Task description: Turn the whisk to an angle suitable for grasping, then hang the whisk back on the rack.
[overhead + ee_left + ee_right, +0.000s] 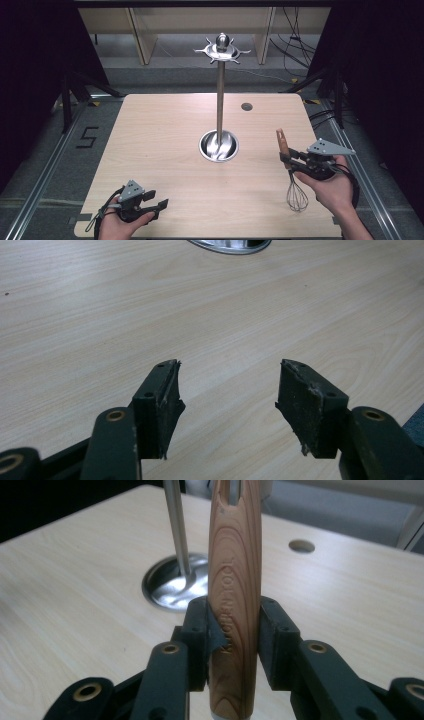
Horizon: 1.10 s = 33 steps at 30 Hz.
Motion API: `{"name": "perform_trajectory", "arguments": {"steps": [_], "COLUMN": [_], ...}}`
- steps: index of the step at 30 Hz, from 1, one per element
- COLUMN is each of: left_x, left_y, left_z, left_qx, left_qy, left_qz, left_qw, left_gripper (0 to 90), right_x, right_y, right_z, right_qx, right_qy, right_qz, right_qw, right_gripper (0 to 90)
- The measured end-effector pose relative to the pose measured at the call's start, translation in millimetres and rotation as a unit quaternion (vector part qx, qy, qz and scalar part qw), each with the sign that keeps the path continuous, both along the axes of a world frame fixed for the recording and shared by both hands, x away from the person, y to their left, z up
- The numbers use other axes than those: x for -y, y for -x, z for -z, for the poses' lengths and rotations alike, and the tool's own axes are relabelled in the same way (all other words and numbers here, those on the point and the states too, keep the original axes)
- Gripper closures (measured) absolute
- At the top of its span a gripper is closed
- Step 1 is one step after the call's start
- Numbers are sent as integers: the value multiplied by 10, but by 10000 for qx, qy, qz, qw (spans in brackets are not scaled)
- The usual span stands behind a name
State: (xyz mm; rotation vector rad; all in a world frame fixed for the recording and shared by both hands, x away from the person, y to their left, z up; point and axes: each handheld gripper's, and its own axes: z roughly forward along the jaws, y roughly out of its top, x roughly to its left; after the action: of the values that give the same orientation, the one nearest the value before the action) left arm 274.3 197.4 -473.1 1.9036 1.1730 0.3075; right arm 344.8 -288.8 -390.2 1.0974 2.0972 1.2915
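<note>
The whisk [294,175] is held upright by its wooden handle [235,605] in the right gripper [288,161], jaws clamped on both sides of the grip, wire head hanging down just above the table [165,150] at its right side. The slotted handle end is kept uppermost, judged to suit hanging on the hooked crown [222,50] of the steel utensil stand [219,100], whose bowl-shaped base [218,145] stands at the table's centre. The left gripper [152,202] is rested low at the near left edge, jaws wide apart and empty, clear of the work.

Whisk [296,192] right of the stand [219,145], mid-table [160,130]
</note>
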Motion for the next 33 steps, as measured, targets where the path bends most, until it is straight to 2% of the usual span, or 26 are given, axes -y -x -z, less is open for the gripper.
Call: {"name": "perform_trajectory", "arguments": {"steps": [1,2,3,4,6,7,9,11,12,13,15,16,17,21,22,23,24,25,26,27,28,29,30,33], "left_x": [-2,-20,-21,-23,-17,-16,-20,-27,-23,-36,-13,-6,-7,-17,-20,-14,-15,-18,-18,-23,-25,-34,-34,-41], "left_y": [0,-4,-6,-8,-10,-7,-14,-14,-14,-18,-18,-17,-21,-17,-12,-7,-5,14,14,25,32,39,48,51], "left_z": [1,-2,0,-2,-2,-3,-4,-15,-16,-22,-18,-15,-18,-8,-11,-11,-10,-19,-19,-16,-15,-19,-20,-24], "left_qx": [7,-21,-22,-31,-23,-25,36,8,19,64,87,56,2,20,32,39,45,42,42,71,81,67,94,95], "left_qy": [4,-83,-72,-73,6,6,7,-49,-26,-115,17,59,64,31,21,70,97,78,78,77,80,46,69,60], "left_qz": [5,65,56,52,5,-23,20,24,9,58,-16,-55,-36,-76,-59,-84,-71,-83,-83,-50,-52,-54,-104,-125], "left_qw": [10000,9999,10000,10000,10000,10000,10000,10000,10000,9999,10000,10000,10000,10000,10000,9999,9999,9999,9999,9999,9999,10000,9999,9999], "left_gripper": [411,411,410,410,411,411,411,411,411,412,413,413,413,413,413,413,413,413,412,412,413,413,413,413], "right_x": [-6,5,-11,-1,-19,-10,-14,-35,-35,-36,-79,-79,-100,-141,-140,-166,-166,-166,-166,-181,-187,-198,-221,-249], "right_y": [13,-7,0,-16,-13,-34,-33,-68,-68,-79,-99,-99,-118,-121,-138,-105,-105,-124,-124,-107,-114,-140,-116,-116], "right_z": [-21,-43,-61,-81,-117,-129,-178,-243,-243,-262,-339,-339,-386,-428,-444,-464,-464,-472,-472,-480,-492,-508,-525,-550], "right_qx": [-39,166,159,294,355,494,467,633,633,697,853,853,960,895,962,763,763,1011,1011,851,925,1133,951,957], "right_qy": [-49,-30,-155,-99,-245,-223,-309,-395,-395,-361,-408,-408,-384,-519,-510,-637,-637,-569,-569,-635,-604,-552,-629,-676], "right_qz": [32,-6,41,18,106,55,99,67,67,39,-15,-15,-52,-15,-88,-21,-21,-45,-45,-12,-51,-117,-95,-112], "right_qw": [10000,9999,9997,9995,9990,9985,9984,9972,9972,9969,9955,9955,9946,9946,9940,9950,9950,9932,9932,9943,9939,9920,9934,9931], "right_gripper": [696,697,697,697,697,697,697,697,697,697,697,697,698,697,697,697,697,697,697,697,697,697,697,697]}}
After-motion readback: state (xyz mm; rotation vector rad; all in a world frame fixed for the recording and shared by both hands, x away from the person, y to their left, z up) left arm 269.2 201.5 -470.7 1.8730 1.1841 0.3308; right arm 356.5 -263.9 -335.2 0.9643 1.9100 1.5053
